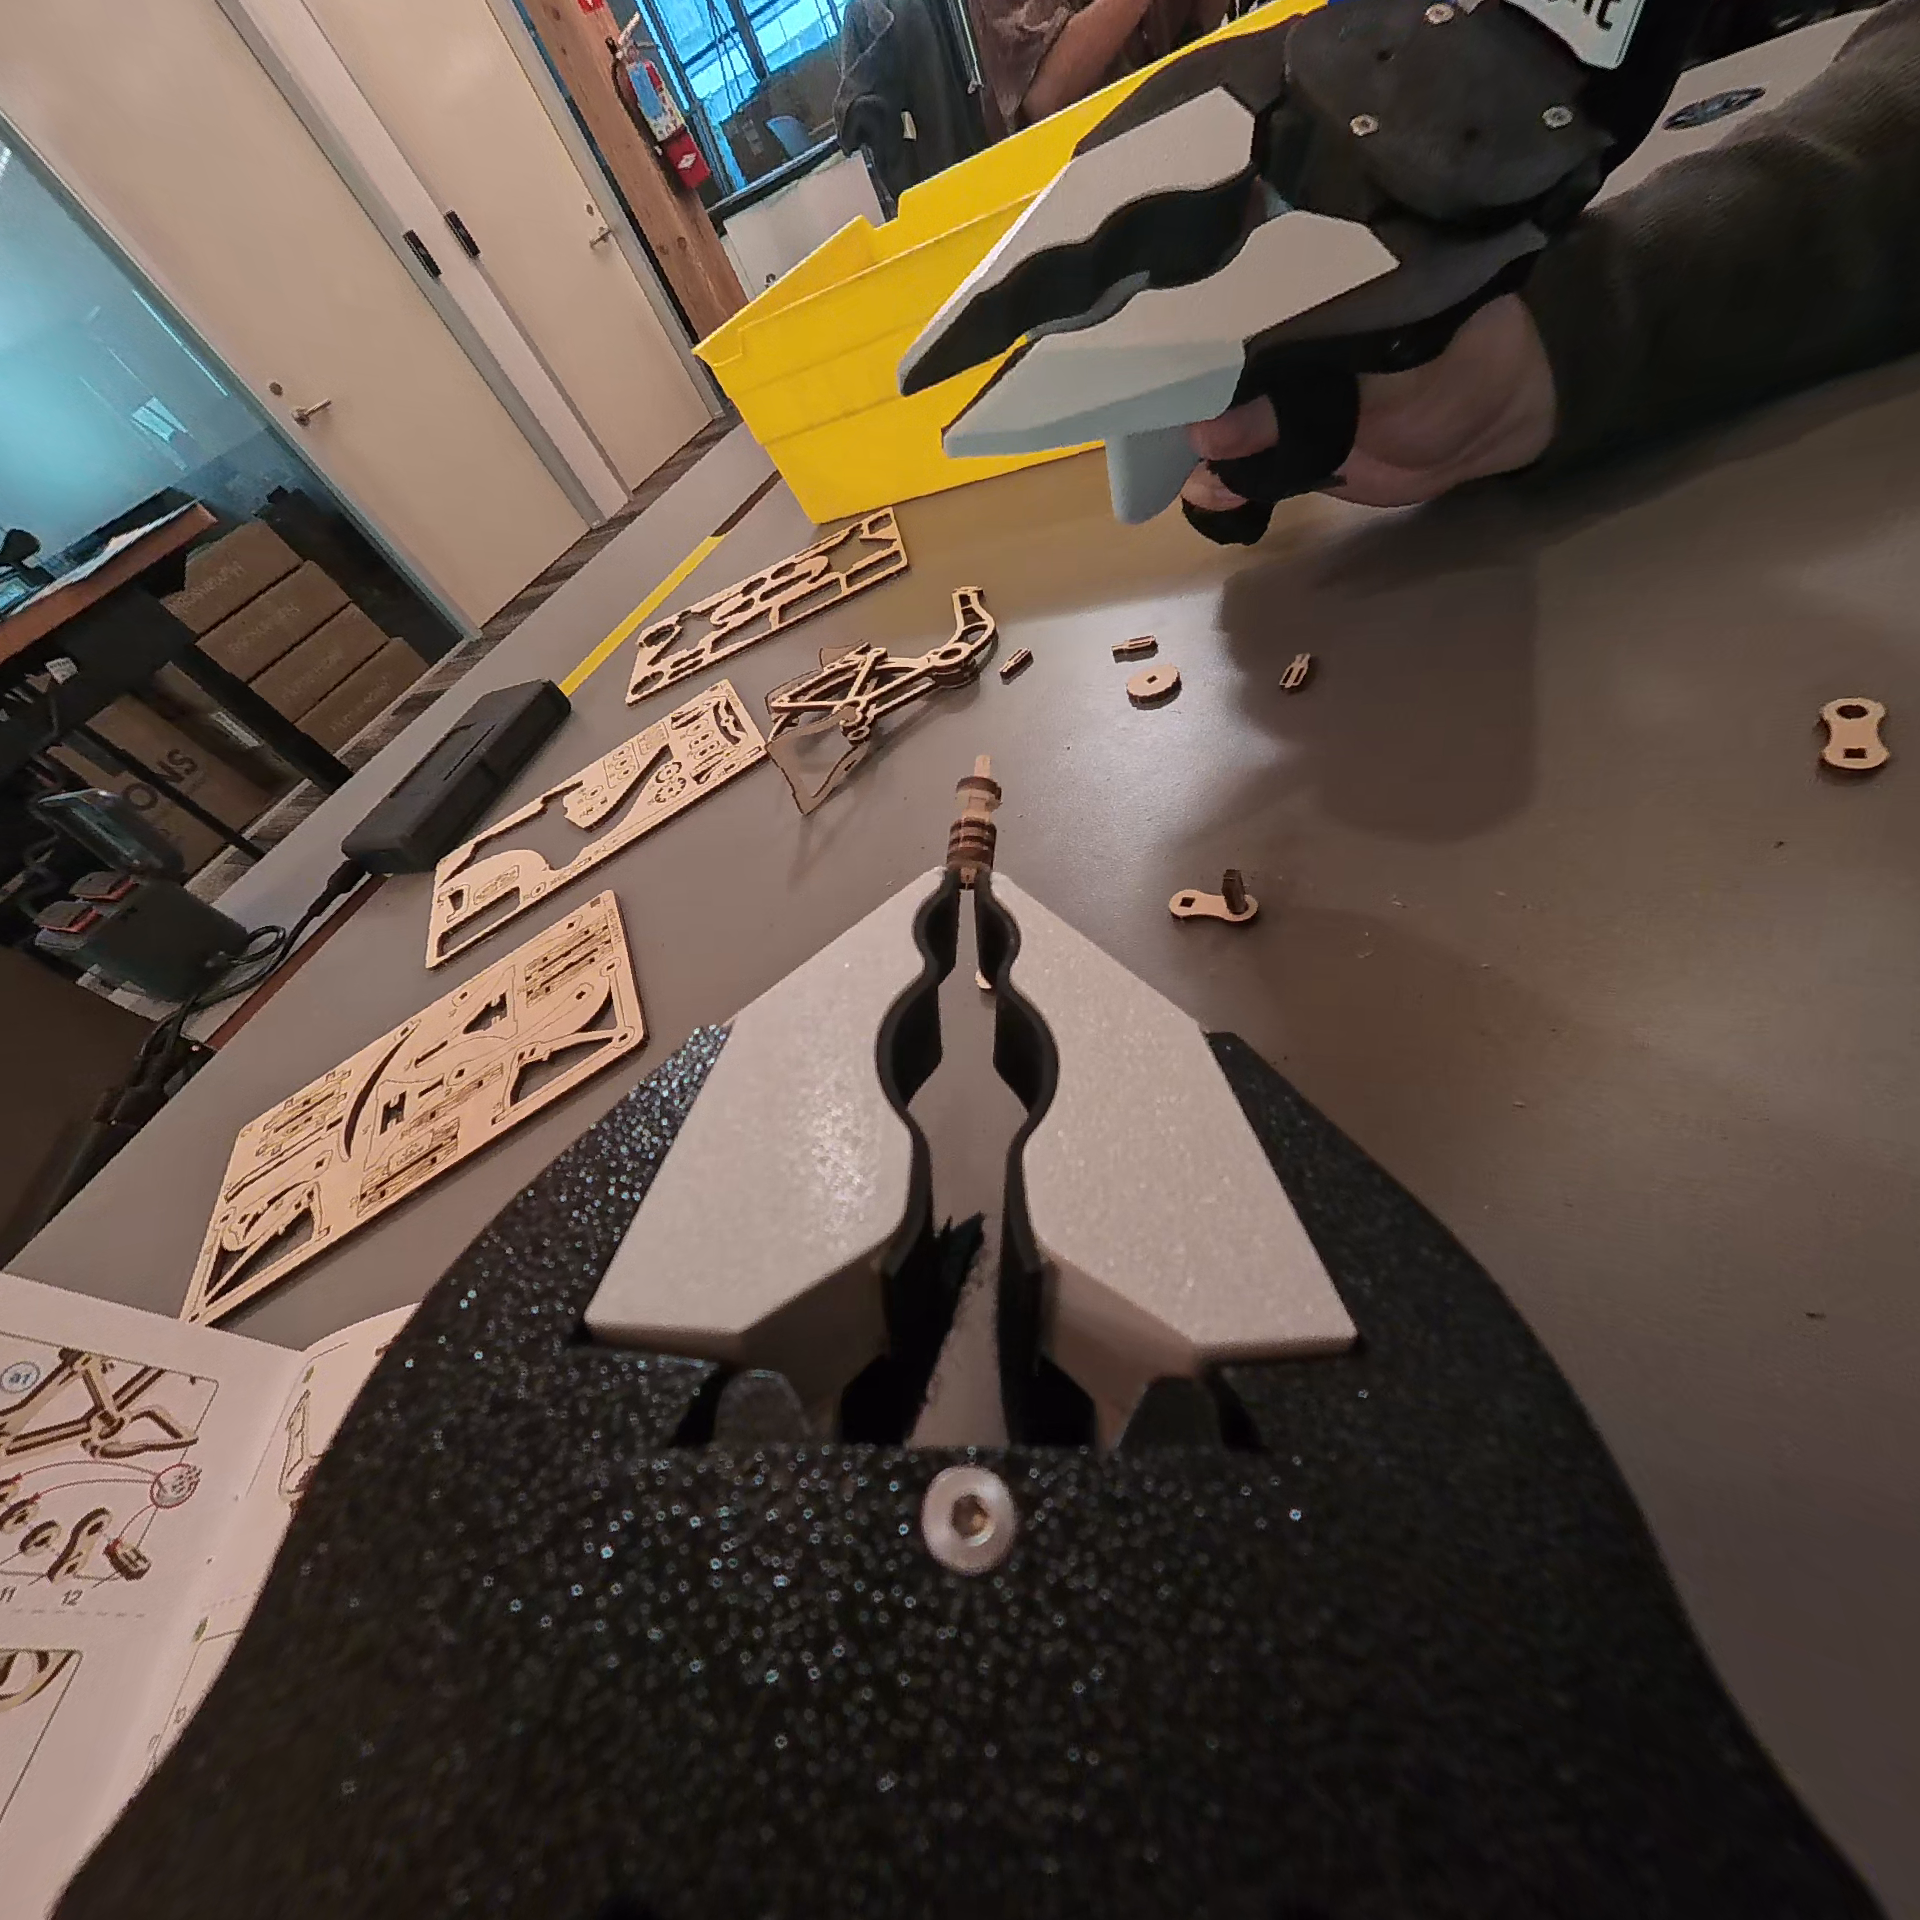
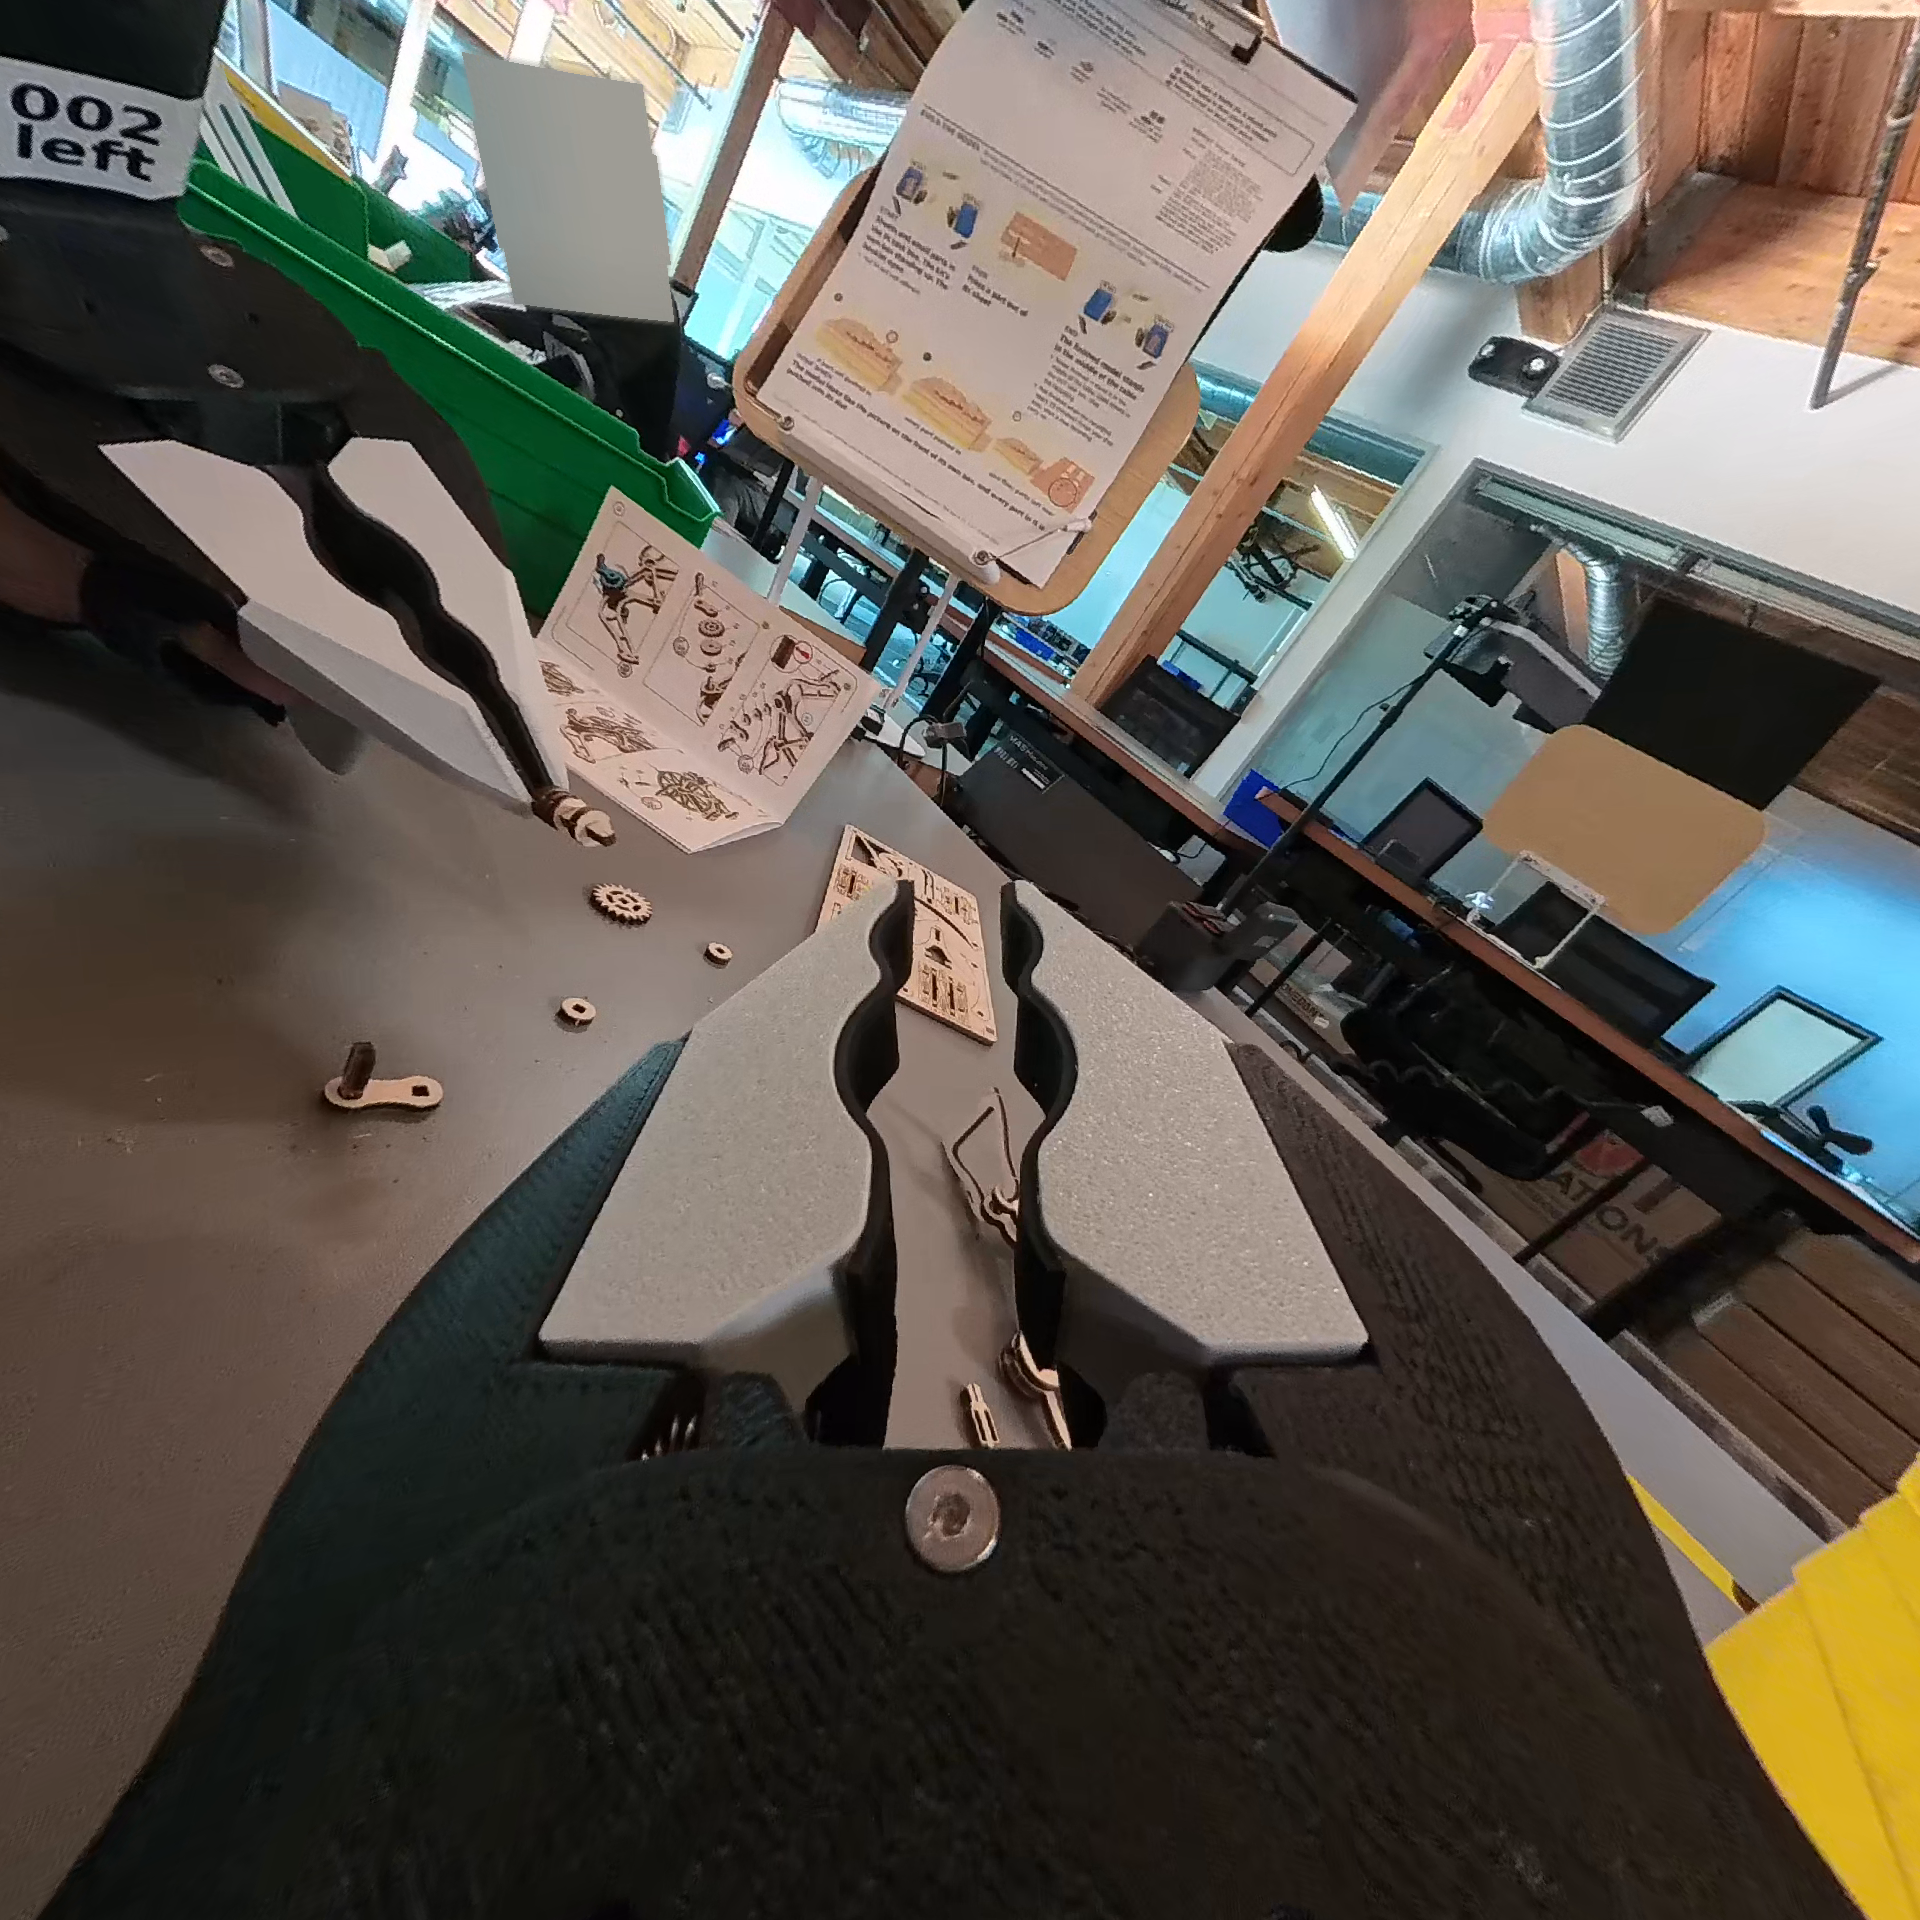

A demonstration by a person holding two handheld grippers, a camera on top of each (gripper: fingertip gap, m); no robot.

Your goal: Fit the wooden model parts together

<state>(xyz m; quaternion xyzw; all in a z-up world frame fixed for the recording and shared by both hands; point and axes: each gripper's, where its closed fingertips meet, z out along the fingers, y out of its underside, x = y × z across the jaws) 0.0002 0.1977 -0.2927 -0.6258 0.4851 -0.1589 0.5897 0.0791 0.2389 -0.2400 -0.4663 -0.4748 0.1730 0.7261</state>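
In the left wrist view we see the left gripper (image 1: 966, 883) with its fingertips pinched tight on a small wooden axle (image 1: 974, 821) that sticks out forward above the grey table (image 1: 1558, 1039). Beyond it lie a partly built model (image 1: 878, 686), four punched sheets, e.g. (image 1: 436, 1101), a link with a peg (image 1: 1214, 902), a disc (image 1: 1153, 684) and a yellow bin (image 1: 831, 416). The right gripper (image 1: 930, 400) hangs upper right, fingers slightly apart, nothing in them. In the right wrist view we see the right gripper (image 2: 956, 904) with a clear gap between its fingers, holding nothing, above a sheet (image 2: 935, 977) and model pieces. The left gripper (image 2: 545, 795) at upper left clamps the axle (image 2: 577, 816) just over the table (image 2: 208, 1247), near a gear (image 2: 620, 901), two washers, e.g. (image 2: 575, 1010), the link (image 2: 381, 1086) and an open booklet (image 2: 696, 686).
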